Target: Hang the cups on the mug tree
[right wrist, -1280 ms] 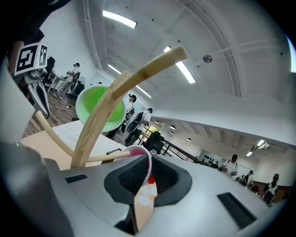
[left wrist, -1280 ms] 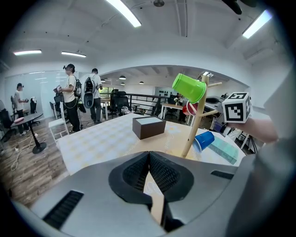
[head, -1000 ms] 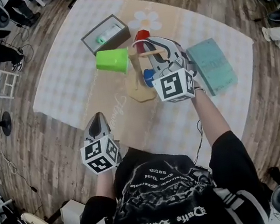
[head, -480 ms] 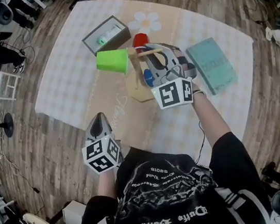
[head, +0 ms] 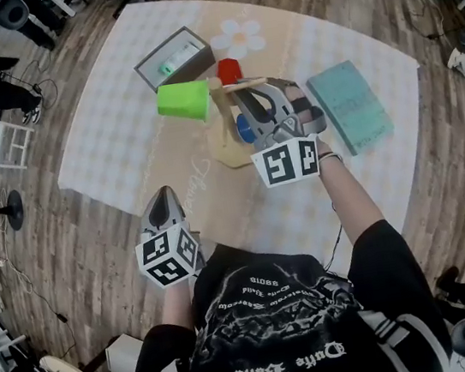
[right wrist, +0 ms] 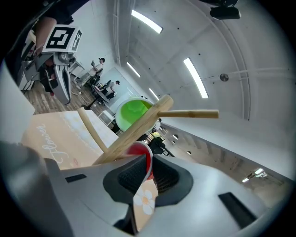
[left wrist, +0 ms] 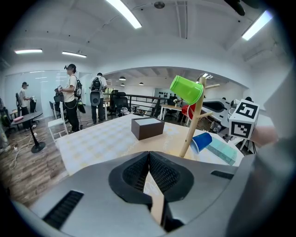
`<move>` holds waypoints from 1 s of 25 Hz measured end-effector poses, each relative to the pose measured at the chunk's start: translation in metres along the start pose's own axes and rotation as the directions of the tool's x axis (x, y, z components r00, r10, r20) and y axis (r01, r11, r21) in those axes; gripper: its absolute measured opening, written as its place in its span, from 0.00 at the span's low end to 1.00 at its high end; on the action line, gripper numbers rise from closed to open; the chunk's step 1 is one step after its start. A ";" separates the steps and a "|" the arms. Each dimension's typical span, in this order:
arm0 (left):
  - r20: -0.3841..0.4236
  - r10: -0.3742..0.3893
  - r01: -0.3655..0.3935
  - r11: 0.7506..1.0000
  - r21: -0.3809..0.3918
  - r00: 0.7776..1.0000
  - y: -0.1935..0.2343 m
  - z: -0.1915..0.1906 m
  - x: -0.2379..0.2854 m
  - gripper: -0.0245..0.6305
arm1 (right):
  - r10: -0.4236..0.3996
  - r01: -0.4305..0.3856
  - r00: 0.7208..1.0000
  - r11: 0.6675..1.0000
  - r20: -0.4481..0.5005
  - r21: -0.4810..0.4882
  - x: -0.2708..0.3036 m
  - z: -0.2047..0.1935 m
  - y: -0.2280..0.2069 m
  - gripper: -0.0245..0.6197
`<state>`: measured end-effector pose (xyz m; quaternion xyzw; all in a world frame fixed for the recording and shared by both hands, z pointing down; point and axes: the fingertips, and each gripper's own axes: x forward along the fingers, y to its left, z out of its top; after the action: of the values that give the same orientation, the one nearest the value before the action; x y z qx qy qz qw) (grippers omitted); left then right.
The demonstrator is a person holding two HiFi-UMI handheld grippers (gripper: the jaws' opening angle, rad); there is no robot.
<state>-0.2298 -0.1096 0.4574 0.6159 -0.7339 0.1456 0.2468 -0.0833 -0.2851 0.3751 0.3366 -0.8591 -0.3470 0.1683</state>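
Note:
The wooden mug tree (head: 231, 148) stands mid-table with a green cup (head: 183, 101) on its left peg and a blue cup (head: 244, 127) low on its right side. A red cup (head: 229, 70) sits at the tree's far side. My right gripper (head: 246, 90) reaches over the tree to it. In the right gripper view the red cup's rim (right wrist: 142, 155) lies between the pads of the right gripper (right wrist: 150, 169), whose jaws are opening, beside the trunk (right wrist: 134, 132). My left gripper (head: 162, 198) hangs near the table's front edge, shut and empty, also shown as left gripper (left wrist: 149, 155).
A grey open box (head: 174, 57) stands behind the green cup. A teal book (head: 351, 107) lies to the right of the tree. The table carries a checked cloth (head: 114, 146). People stand far off at the left in the left gripper view.
My right gripper has drawn back a little toward me and to the left at the tree, with the red cup still at its tips. The left gripper has stayed put.

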 end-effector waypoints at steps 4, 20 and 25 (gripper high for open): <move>0.000 -0.002 0.002 1.000 0.000 1.000 -0.001 0.000 -0.001 0.07 | 0.015 -0.015 1.000 0.999 -0.002 -0.041 -0.005 0.000 0.005 0.11; 0.007 -0.016 0.016 1.000 0.005 1.000 -0.001 -0.001 -0.003 0.07 | 0.068 -0.071 0.997 0.994 -0.047 -0.084 -0.011 -0.007 0.028 0.13; 0.013 -0.035 0.035 0.999 0.001 0.999 -0.004 -0.003 -0.003 0.07 | 0.091 -0.088 0.994 0.995 -0.063 0.040 -0.017 -0.008 0.024 0.22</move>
<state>-0.2245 -0.1062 0.4574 0.6296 -0.7245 0.1377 0.2443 -0.0781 -0.2647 0.3965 0.3118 -0.8736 -0.3121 0.2052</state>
